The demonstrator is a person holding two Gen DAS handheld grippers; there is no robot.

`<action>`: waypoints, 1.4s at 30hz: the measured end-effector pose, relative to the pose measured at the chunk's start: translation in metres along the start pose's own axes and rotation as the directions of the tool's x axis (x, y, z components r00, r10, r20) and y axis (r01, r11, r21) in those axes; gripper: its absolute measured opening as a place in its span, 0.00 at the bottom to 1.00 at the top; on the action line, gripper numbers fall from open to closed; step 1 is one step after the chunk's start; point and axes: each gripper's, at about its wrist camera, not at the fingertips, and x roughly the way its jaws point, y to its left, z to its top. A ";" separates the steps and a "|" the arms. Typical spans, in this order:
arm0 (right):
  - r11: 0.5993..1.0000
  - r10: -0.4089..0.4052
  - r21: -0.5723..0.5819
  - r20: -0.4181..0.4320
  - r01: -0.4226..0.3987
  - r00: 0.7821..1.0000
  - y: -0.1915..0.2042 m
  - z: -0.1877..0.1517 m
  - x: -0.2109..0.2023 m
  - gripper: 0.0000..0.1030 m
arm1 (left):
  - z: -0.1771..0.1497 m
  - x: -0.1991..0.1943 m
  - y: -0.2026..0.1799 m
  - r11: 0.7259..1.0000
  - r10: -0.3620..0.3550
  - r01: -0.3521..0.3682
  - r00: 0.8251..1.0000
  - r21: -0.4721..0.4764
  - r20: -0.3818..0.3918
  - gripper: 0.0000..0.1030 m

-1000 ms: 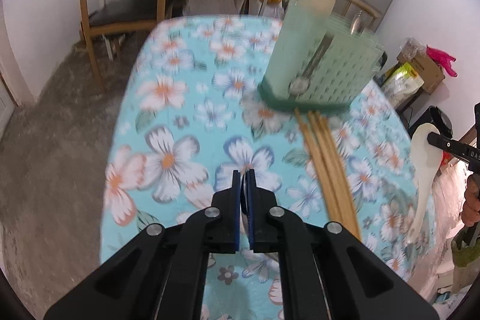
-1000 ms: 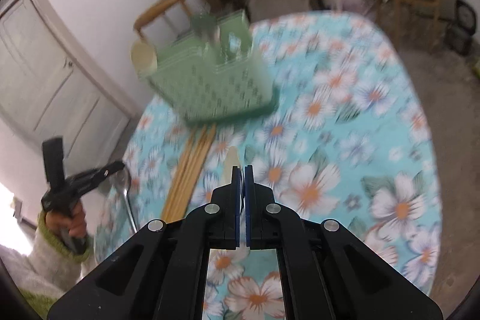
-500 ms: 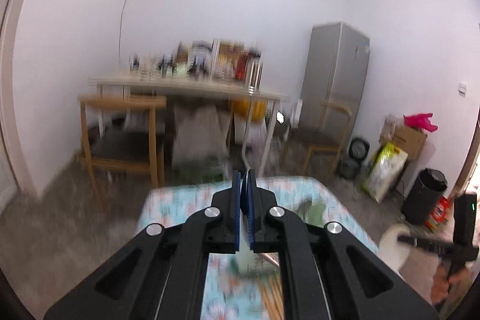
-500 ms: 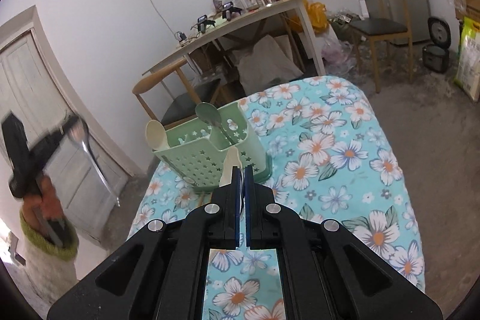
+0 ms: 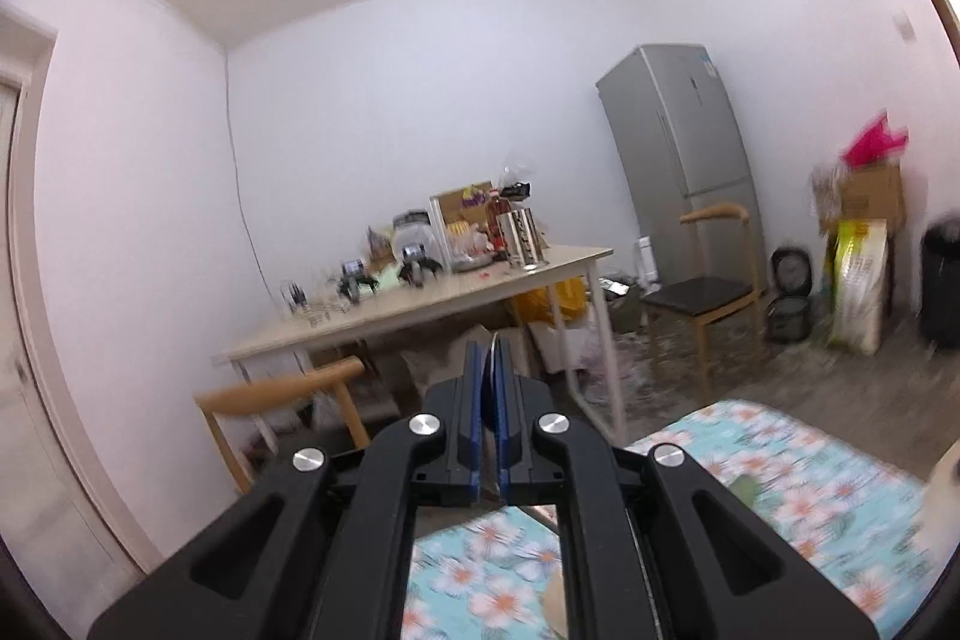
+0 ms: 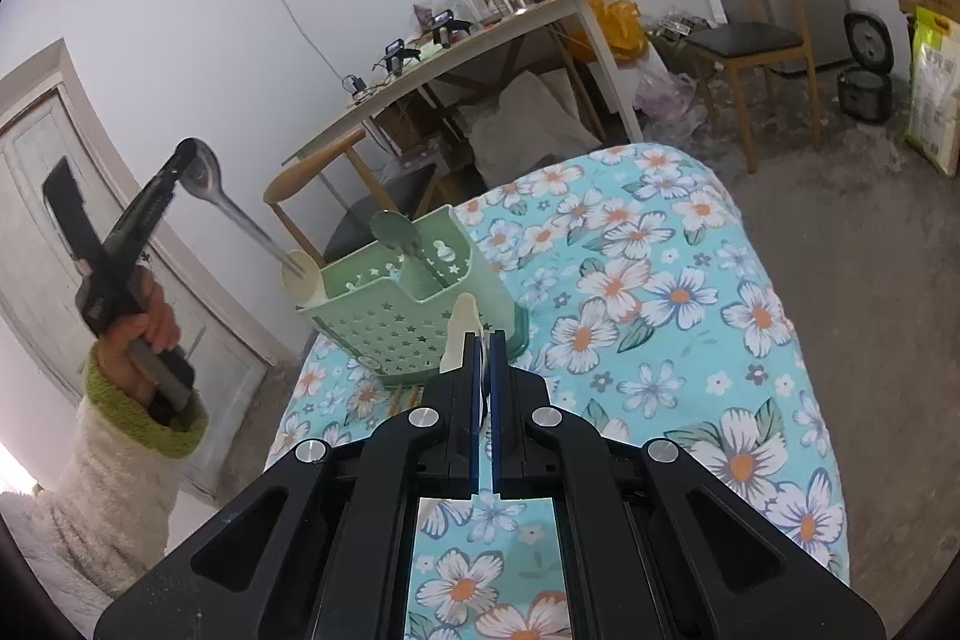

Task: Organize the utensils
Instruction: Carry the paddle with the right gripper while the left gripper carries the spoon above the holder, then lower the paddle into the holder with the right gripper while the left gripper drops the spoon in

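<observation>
My left gripper points level, shut on a metal spoon whose thin edge shows between the pads. In the right wrist view the left gripper is raised at the left, and the spoon's bowl sits at its tip with the handle slanting down toward the green star-holed utensil holder. My right gripper is shut on a cream spoon, just in front of the holder. A cream spoon and a metal spoon stand inside it. Chopstick ends peek out by its base.
The holder stands on a table with a blue floral cloth. Behind it are a wooden chair and a long cluttered table. Another chair, a fridge and a sack stand at the right. A sleeved hand holds the left gripper.
The left gripper rose and tipped up from facing the tabletop to facing the room, lifting the metal spoon. The right gripper tilted up a little, still on the cream spoon.
</observation>
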 end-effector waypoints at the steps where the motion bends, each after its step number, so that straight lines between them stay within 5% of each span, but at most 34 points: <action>1: 1.000 0.000 0.002 0.000 0.000 1.000 -0.001 0.000 0.000 0.01 | -0.003 0.002 -0.006 0.999 0.012 -0.012 1.000 0.030 0.004 0.03; 6: 1.000 0.006 0.019 -0.008 -0.006 1.000 -0.008 -0.001 0.002 0.01 | -0.022 0.013 -0.030 0.991 0.018 -0.017 1.000 0.133 -0.003 0.03; 16: 0.999 0.013 0.031 -0.032 -0.012 0.999 -0.011 -0.005 0.008 0.01 | -0.052 0.033 -0.053 0.986 -0.011 0.027 0.995 0.162 -0.102 0.03; 24: 0.999 0.009 0.039 -0.037 -0.007 0.999 -0.013 -0.004 0.009 0.01 | -0.058 0.042 -0.035 0.992 -0.122 0.124 0.970 -0.003 -0.212 0.06; 31: 1.000 0.004 0.028 -0.042 -0.003 0.999 -0.010 -0.004 0.012 0.01 | -0.053 0.034 -0.008 0.973 -0.194 0.159 0.958 -0.169 -0.213 0.10; 42: 1.000 0.005 -0.014 -0.012 -0.006 1.000 0.009 0.009 0.012 0.01 | -0.063 -0.006 0.034 0.932 -0.214 0.139 0.956 -0.334 -0.198 0.12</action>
